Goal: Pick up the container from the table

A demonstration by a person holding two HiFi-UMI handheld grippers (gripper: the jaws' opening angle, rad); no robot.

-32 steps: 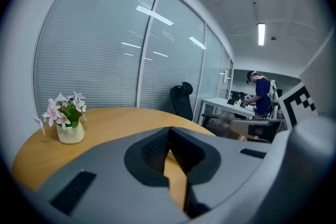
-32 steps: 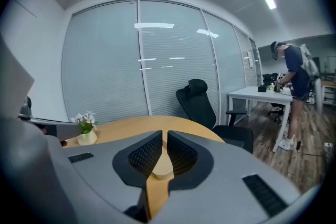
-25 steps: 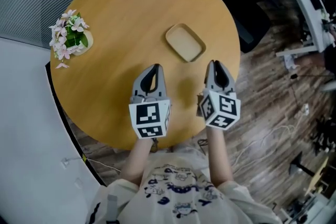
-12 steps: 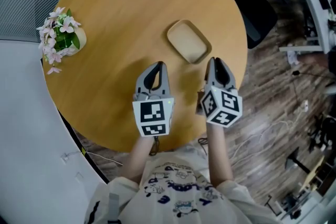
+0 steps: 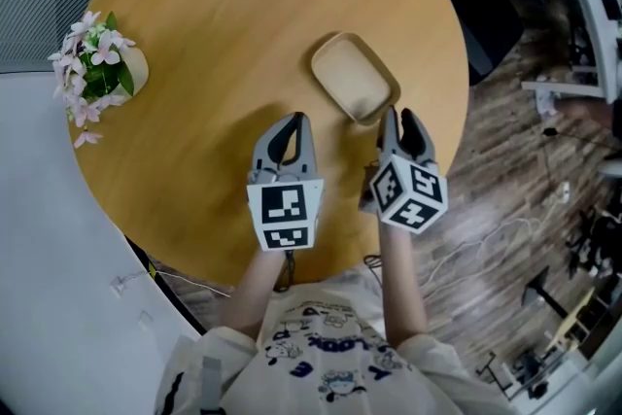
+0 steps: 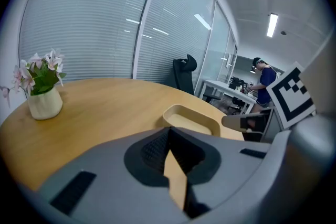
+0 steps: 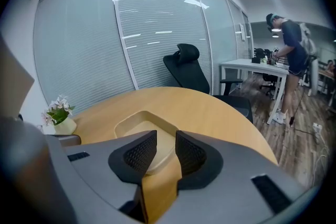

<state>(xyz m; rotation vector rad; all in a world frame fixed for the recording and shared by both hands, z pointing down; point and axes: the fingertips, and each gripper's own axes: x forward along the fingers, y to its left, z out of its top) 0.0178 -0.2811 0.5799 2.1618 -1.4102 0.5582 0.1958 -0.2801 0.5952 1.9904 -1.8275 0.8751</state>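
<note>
Now the shallow beige oblong container lies on the round wooden table just ahead of our right gripper — jaws slightly parted, empty — its long axis slanting toward that claw; our left gripper, jaws together, sits farther off.

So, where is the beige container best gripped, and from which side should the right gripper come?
Probably take the container by its thin raised rim at the end nearest the right gripper, one jaw inside and one outside, coming down from the person's side. It lies flat on the table, shallow and open, and looks too wide for those jaws to span.
</note>
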